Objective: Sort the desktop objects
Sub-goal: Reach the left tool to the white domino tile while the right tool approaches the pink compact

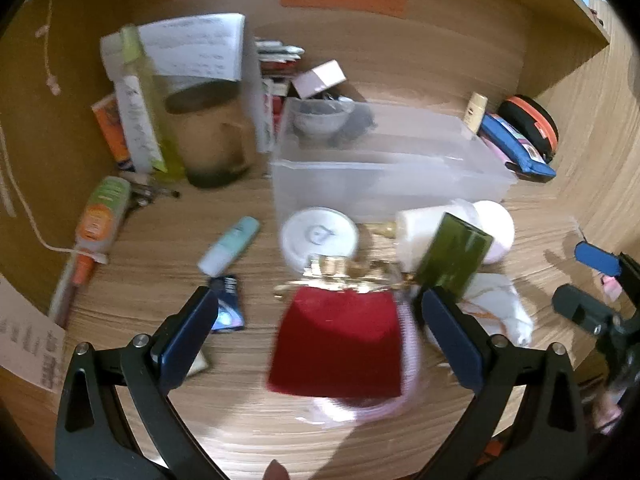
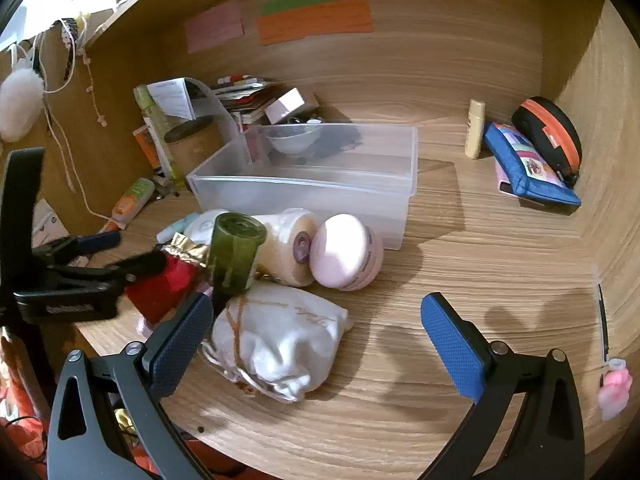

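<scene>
A red velvet pouch [image 1: 338, 344] with a gold top lies on the wooden desk between the open fingers of my left gripper [image 1: 316, 320], untouched; it also shows in the right wrist view [image 2: 164, 284]. Behind it lie a white round lid [image 1: 318, 236], a dark green jar [image 1: 454, 254], a cream tube [image 2: 286, 250] and a pink round case [image 2: 344, 252]. A clear plastic bin [image 2: 312, 184] stands behind them, holding a small bowl. My right gripper [image 2: 316, 328] is open and empty, with a white drawstring bag [image 2: 280, 344] beside its left finger.
The left corner holds a brown jar [image 1: 208, 136], tubes, papers and an orange-green bottle [image 1: 102, 216]. A mint tube [image 1: 228, 246] lies on the desk. A blue pencil case [image 2: 524, 164], a black-orange case [image 2: 550, 136] and a cream bottle [image 2: 476, 128] sit at back right. Wooden walls enclose the desk.
</scene>
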Available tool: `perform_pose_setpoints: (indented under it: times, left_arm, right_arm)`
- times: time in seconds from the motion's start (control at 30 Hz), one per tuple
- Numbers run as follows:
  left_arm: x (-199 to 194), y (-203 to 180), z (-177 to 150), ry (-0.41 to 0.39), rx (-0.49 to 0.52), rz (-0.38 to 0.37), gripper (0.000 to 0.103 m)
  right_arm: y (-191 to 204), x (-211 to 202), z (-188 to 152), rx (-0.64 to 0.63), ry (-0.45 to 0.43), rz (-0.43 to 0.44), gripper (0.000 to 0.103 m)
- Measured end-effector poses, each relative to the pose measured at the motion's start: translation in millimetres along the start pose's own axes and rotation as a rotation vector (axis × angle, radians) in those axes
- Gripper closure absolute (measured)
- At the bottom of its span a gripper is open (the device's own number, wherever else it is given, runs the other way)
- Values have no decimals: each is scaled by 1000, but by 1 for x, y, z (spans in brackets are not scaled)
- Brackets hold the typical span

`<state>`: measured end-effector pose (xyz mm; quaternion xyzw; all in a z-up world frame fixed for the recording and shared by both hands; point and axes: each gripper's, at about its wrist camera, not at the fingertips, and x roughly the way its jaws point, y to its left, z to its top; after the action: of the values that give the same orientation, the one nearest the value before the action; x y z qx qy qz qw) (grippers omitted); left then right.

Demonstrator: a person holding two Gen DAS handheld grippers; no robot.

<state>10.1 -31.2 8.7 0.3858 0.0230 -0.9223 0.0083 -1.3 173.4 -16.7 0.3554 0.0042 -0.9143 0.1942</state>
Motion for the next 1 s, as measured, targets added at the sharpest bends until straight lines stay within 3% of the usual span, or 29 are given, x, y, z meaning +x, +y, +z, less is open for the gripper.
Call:
perform_pose_setpoints:
  times: [0.1,0.2,0.3,0.6,0.73,0.83,1.0]
  left_arm:
    - [-6,16,-2,-13,-17,17,0]
    - [-8,37,-5,2,-44,-17,0]
    - [-8,60,-13,18,-61,19,0]
    - [17,89,-34,121,-48,58,0]
    - [25,90,-41,162,-37,50,21]
    - [31,92,-47,178,-43,54,22]
    - [30,88,-53,157,-25,82,33]
  right_arm:
    - [-6,1,2,13,-1,7,0]
    - [-14,4,5,32,-4,9,0]
    - [-21,8,8,44,4,-3,0]
    - [-40,39,19,92,78,9,0]
    - [-39,53,19,83,107,17,0]
    - [-34,63,19,55,123,-9,2]
    - [-28,77,21,15,157,-17,10]
